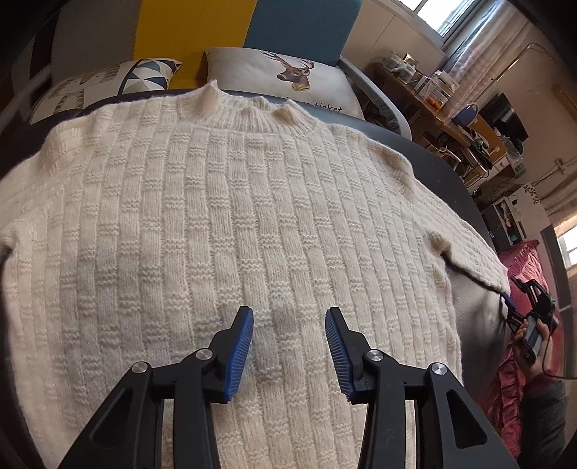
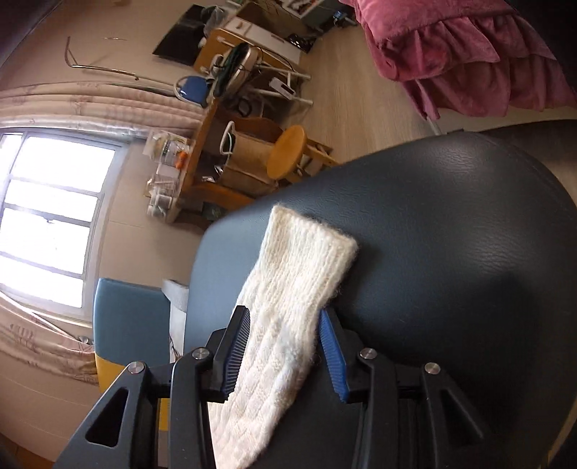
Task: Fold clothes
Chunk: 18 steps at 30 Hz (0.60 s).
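Blue ribbed pads of the left claw sit lowest in the left wrist view, jaws parted with a clear gap, nothing between them. Left claw hangs over the lower middle of the sweater, pads not pressing the knit.

Sweater: cream, block-rib knit, spread flat and face-up on a dark leatherette surface, collar at the far edge. Right sleeve runs off toward the right edge of the frame.

Behind the collar: deer-print cushion and a geometric-print cushion, both against a grey, yellow and blue backrest.

Right claw is seen close in the right wrist view, small at the far right of the left wrist view, held by a hand. Its jaws stand partly apart with the sleeve lying between them. Left pad is at the knit's edge; right pad is just beside the other edge. Cannot tell if either pad presses; sleeve looks loose, not pinched. Cuff rests flat on the dark surface beyond the fingertips.

Background in the right wrist view: round wooden stool, cluttered wooden desk, window, pink ruffled bedspread.
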Each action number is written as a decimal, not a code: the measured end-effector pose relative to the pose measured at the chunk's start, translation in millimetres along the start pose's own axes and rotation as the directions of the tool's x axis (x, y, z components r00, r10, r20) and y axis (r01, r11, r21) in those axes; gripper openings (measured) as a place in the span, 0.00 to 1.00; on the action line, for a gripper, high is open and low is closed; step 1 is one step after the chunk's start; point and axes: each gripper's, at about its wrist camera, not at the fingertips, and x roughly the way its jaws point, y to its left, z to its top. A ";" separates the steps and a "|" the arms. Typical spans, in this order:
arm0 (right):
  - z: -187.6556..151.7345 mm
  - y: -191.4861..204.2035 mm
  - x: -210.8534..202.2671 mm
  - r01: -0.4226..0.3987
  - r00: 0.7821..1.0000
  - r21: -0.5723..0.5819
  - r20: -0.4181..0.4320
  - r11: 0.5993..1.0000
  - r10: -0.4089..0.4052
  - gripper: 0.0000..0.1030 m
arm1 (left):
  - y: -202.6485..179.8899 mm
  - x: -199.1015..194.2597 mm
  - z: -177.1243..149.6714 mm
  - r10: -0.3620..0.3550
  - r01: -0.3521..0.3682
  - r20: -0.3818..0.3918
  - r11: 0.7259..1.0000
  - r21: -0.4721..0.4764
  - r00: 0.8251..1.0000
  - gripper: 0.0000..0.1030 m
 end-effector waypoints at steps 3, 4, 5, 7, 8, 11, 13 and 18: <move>-1.4 16.1 7.8 0.029 0.999 -0.123 -0.033 0.992 -0.034 0.40 | 3.6 2.3 -0.5 0.003 -0.003 -0.010 1.000 -0.009 1.000 0.43; -1.8 21.5 10.4 0.038 0.998 -0.164 -0.043 0.986 -0.046 0.39 | 4.6 3.6 -0.7 0.004 -0.004 -0.015 1.000 -0.014 1.000 0.43; -1.9 26.3 11.7 0.055 0.997 -0.195 -0.045 0.979 -0.065 0.37 | 5.4 4.6 -1.1 0.005 -0.006 -0.017 1.000 -0.019 1.000 0.43; -0.6 27.3 11.1 0.101 0.993 -0.202 -0.031 0.974 -0.110 0.20 | 5.7 6.6 -2.3 0.004 -0.004 -0.024 1.000 -0.022 1.000 0.43; -0.7 27.5 11.4 0.113 0.992 -0.205 -0.026 0.972 -0.121 0.07 | 5.2 7.3 -3.0 0.005 -0.005 -0.025 1.000 -0.020 1.000 0.43; -5.2 34.6 13.8 0.100 0.994 -0.239 -0.023 0.966 -0.109 0.06 | 3.2 7.1 -4.1 0.009 -0.009 -0.027 1.000 -0.009 1.000 0.44; -10.6 46.5 15.0 0.062 0.997 -0.280 -0.030 0.958 -0.073 0.06 | 2.0 6.6 -3.9 0.009 -0.009 -0.028 1.000 -0.001 1.000 0.45; -34.2 96.8 24.0 -0.078 0.994 -0.396 -0.105 0.915 0.039 0.06 | -2.6 3.5 4.4 -0.004 0.004 -0.013 1.000 0.003 1.000 0.45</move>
